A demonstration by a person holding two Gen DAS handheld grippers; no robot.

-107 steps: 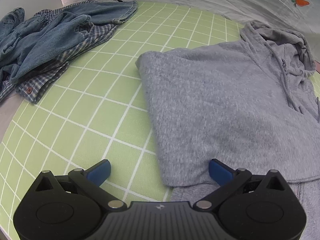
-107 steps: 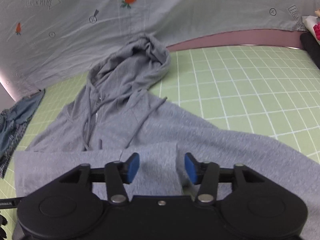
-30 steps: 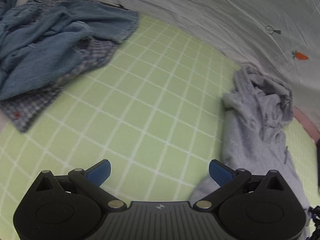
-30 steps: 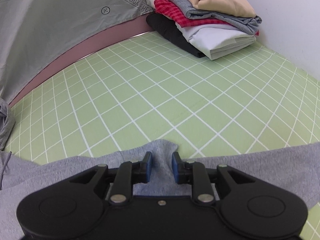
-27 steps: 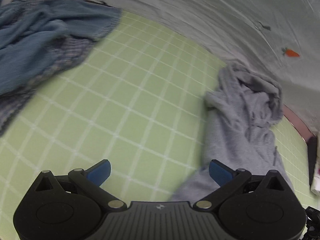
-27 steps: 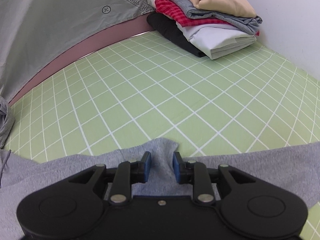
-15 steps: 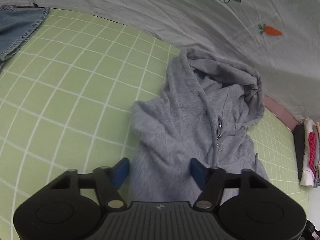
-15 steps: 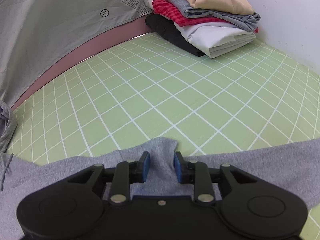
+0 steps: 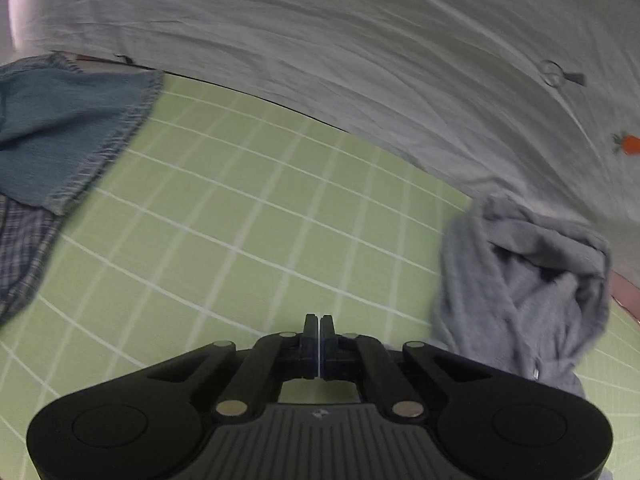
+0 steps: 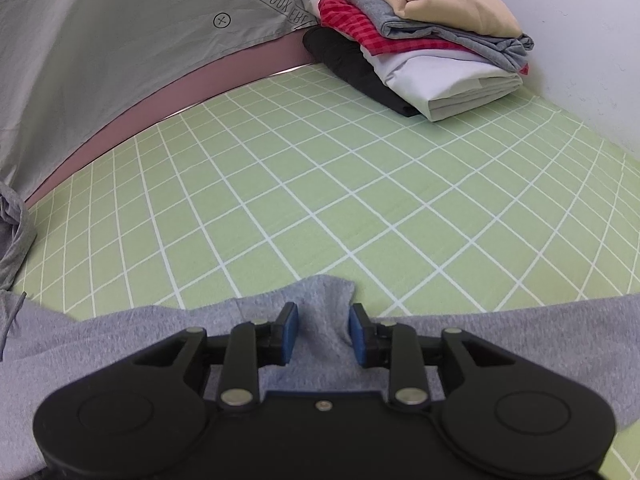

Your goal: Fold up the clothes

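Counts of garments, coverings and grippers in view

One grey hoodie [image 9: 520, 280] is seen, one green gridded mat [image 10: 320, 200], and one grey printed sheet [image 9: 360, 60] behind it. Two unfolded garments are counted at the left: a denim piece [image 9: 60, 132] and a plaid shirt [image 9: 20, 252]. In the folded stack [image 10: 420, 40] apparently five items are piled, though the layers are hard to separate. Two grippers are counted: left gripper [image 9: 320, 324], right gripper [image 10: 323, 328].

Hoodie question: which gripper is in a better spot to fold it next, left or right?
Probably the right gripper: its opening jaws have a ridge of the gray hoodie between them. The left gripper is shut on nothing over the green mat.
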